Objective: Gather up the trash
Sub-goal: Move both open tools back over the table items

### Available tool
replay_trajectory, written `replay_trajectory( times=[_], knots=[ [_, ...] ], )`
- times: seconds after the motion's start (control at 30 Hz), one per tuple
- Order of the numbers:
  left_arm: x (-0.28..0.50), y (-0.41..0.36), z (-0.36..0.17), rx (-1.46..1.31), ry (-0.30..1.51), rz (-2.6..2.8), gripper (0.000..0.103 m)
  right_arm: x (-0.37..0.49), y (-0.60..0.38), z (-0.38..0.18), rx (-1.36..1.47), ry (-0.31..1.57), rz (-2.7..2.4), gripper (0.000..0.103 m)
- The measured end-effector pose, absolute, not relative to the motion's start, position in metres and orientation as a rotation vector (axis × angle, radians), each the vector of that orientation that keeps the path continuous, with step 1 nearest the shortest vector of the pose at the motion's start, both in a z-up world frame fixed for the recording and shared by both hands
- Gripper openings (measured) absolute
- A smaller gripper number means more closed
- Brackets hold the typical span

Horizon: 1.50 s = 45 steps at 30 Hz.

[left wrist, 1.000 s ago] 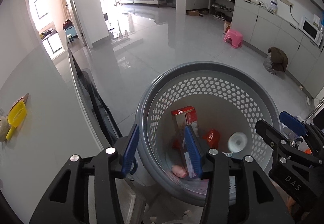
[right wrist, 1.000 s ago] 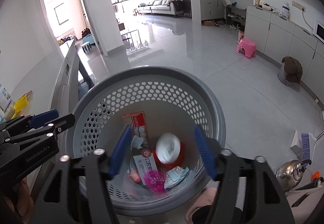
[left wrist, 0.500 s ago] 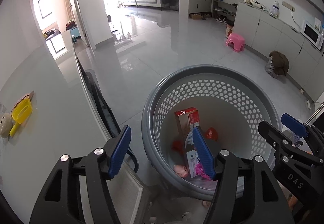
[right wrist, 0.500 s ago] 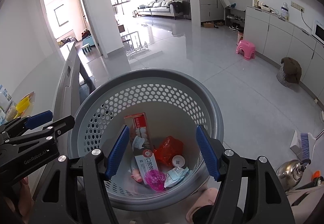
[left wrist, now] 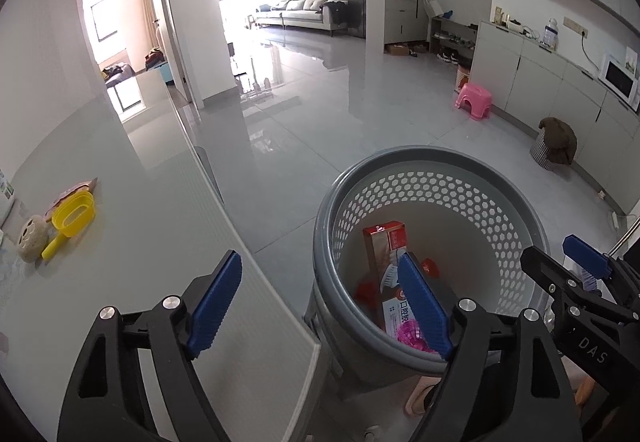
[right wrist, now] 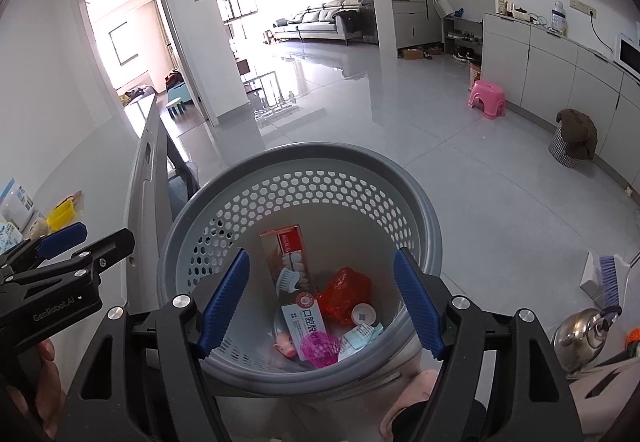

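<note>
A: Legible markings, right wrist view?

B: "GenRobot.AI", white lettering on the black body of the left gripper point(right wrist: 60, 246). Chinese characters "口腔" on the white lower panel of the toothpaste box point(right wrist: 298, 286) lying in the grey basket point(right wrist: 424, 218). A QR-type code on a small round white lid point(right wrist: 363, 315), not decipherable.

A: Left wrist view?

B: "DAS", pale letters on the black body of the right gripper point(left wrist: 568, 262). The same box point(left wrist: 386, 254) shows "口腔" again.

The pale counter point(left wrist: 132, 242) carries a yellow scoop point(left wrist: 72, 220), a beige round ball with holes point(left wrist: 32, 244) touching its handle, and a pink packet point(left wrist: 74, 192) behind. On the glossy floor point(left wrist: 320, 130) stand a grey bin point(left wrist: 532, 226), a pink stool point(left wrist: 474, 100) and a checked basket point(left wrist: 540, 154).
</note>
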State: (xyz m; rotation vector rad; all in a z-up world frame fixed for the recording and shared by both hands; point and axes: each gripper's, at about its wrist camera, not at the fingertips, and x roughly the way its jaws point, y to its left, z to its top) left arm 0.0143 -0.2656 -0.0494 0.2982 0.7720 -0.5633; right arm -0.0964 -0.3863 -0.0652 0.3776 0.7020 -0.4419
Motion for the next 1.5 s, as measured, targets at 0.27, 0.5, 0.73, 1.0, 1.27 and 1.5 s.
replay_trajectory(
  times=[0.27,0.5,0.73,1.0,1.27,1.5],
  knots=[
    [0.012,-0.23,-0.039,0.258,0.739,-0.508,0.093,-0.099,-0.365,-0.054,0.363,0.664,-0.407,0.079],
    [0.019,-0.181,-0.034,0.213,0.722,-0.408,0.094,-0.084,-0.331,-0.045,0.305,0.646,-0.338,0.083],
    [0.035,-0.122,-0.031,0.157,0.709,-0.283,0.095,-0.052,-0.292,-0.037,0.265,0.656,-0.219,0.083],
    [0.063,-0.053,-0.027,0.089,0.692,-0.142,0.096,0.003,-0.245,-0.024,0.22,0.67,-0.076,0.083],
    [0.101,0.003,-0.032,0.054,0.707,-0.031,0.096,0.065,-0.201,-0.019,0.165,0.696,0.038,0.083],
    [0.139,0.034,-0.03,0.054,0.719,0.011,0.096,0.119,-0.17,-0.025,0.16,0.742,0.132,0.083]
  ],
)
